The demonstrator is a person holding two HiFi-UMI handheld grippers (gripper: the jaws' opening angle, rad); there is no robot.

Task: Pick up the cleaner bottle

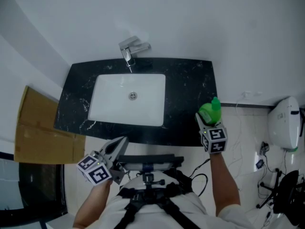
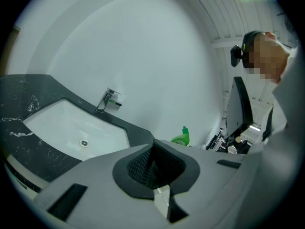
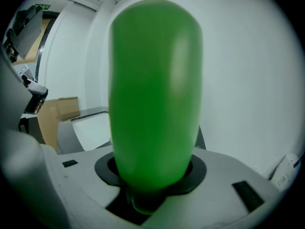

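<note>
By counter (image 1: 190,80) edge, right gripper (image 1: 208,120) clamps cleaner bottle (image 1: 210,111); left gripper (image 1: 122,142) fingers closed.

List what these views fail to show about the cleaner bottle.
Label or print: the cleaner bottle fills the right gripper view as plain green; too small in the head view.
Its base: hidden by the right gripper in the head view, so lifted or resting is unclear.
Sink: mostly behind it, right gripper view.

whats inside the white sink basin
Only a round metal drain shows in the white rectangular sink basin; the rest is bare. The head view sees the whole bowl, so nothing is covered.
</note>
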